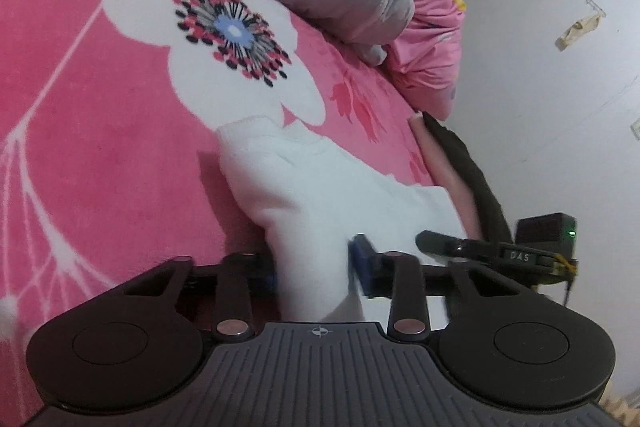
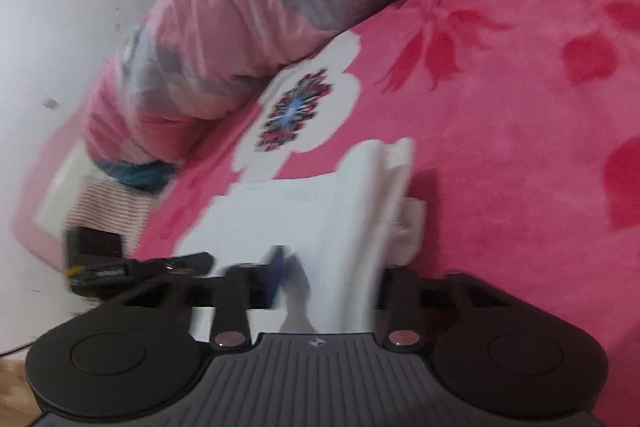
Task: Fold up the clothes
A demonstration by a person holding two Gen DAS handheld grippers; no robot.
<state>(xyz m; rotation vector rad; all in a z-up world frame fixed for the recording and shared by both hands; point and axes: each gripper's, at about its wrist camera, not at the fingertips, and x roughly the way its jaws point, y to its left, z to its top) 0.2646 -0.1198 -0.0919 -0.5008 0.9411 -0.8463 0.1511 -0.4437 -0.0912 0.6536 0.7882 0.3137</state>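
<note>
One white soft cloth garment (image 1: 320,187) lies near the edge of a bed's pink flowered fleece blanket (image 1: 100,155), pinched by both the left tool (image 1: 316,267) and right tool (image 2: 332,279), one lettered "DAS".

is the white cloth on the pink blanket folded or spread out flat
Partly folded, not flat: the white cloth is bunched with layered edges, and both the left hand-held gripper and right hand-held gripper hold it.

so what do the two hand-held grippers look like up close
Both match. The left hand-held gripper and the right hand-held gripper have a dark grey ribbed body with a small white crosshair mark, two round black discs, black link arms with silver rivets, and blue finger pads. No sleeves or cables on them show.
</note>
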